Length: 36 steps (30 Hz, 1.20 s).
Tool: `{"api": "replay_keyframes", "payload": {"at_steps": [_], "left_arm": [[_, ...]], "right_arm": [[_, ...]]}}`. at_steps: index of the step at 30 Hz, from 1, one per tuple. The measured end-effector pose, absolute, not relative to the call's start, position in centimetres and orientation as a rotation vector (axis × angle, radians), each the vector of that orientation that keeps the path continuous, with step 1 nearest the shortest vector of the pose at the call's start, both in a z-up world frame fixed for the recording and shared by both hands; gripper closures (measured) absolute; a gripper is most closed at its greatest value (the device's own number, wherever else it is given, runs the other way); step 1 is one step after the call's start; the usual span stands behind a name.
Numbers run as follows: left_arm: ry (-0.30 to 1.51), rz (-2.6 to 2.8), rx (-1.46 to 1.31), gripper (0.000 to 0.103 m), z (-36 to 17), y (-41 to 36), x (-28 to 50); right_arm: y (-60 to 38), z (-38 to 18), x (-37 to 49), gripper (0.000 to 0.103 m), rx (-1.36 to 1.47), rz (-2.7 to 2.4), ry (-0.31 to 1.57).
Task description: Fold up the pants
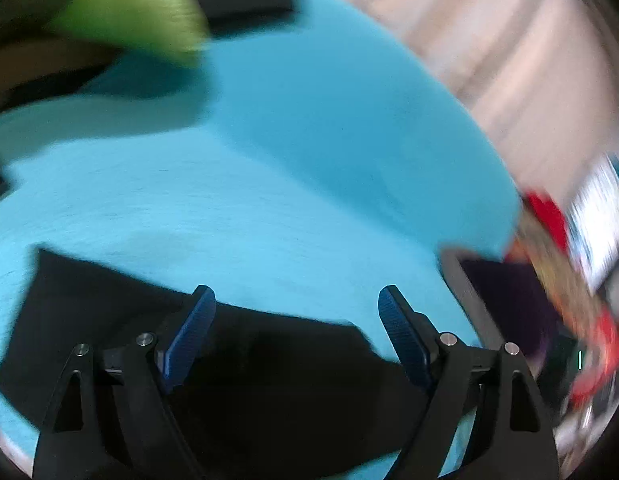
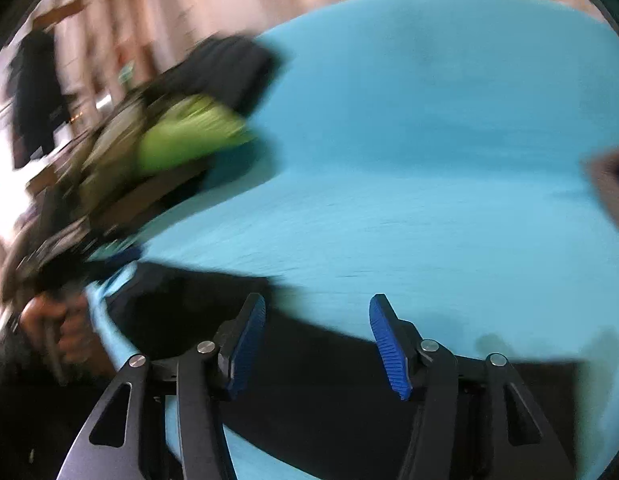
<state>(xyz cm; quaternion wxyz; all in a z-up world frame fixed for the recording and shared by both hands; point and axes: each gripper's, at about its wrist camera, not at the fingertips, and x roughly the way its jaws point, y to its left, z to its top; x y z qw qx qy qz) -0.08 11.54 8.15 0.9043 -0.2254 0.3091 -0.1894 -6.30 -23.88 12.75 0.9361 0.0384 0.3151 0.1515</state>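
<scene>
Black fabric pants (image 1: pixel 213 360) lie flat on the turquoise cloth-covered counter (image 1: pixel 309 160).
Left gripper (image 1: pixel 295 332) and right gripper (image 2: pixel 317 344) are spread and empty; at six o'clock, a careless regrasp could rumple the fold.

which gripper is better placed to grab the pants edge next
Left, probably. The left gripper has open jaws straddling the black pants edge; the right gripper, also open, sits similarly over it.

light: even, bright | blur: heavy motion smear — fisheye-bent edges
</scene>
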Motion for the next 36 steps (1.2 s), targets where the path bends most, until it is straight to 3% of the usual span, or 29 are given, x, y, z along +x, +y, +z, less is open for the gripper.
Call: {"api": "replay_keyframes", "payload": {"at_steps": [5,10,11,14,16,19,36], "left_arm": [[0.721,-0.554,-0.262,0.02,6.7,3.2,-1.4],[0.864,-0.499,-0.134,0.02,3.4,-0.7,-0.5],[0.856,-0.485,-0.123,0.019,3.1,-1.0,-0.5],[0.832,-0.47,-0.098,0.012,3.0,-1.4,-1.3],[0.818,-0.466,-0.101,0.007,2.9,-1.7,-1.5],[0.819,-0.457,-0.069,0.0,2.6,-2.6,-1.8],[0.828,-0.384,-0.099,0.0,2.8,-2.9,-1.2]], "right_arm": [[-30.8,12.2,-11.1,0.044,0.123,0.2,0.661],[-33.8,6.7,-11.8,0.039,0.177,0.101,0.861],[-34.0,6.9,-12.3,0.037,0.182,0.12,0.811],[-34.0,6.7,-12.5,0.028,0.209,0.136,0.811],[-33.4,6.7,-12.5,0.013,0.225,0.143,0.808],[-31.6,6.4,-11.9,0.001,0.182,0.132,0.82],[-30.7,6.0,-12.2,0.0,0.148,0.07,0.773]]}}
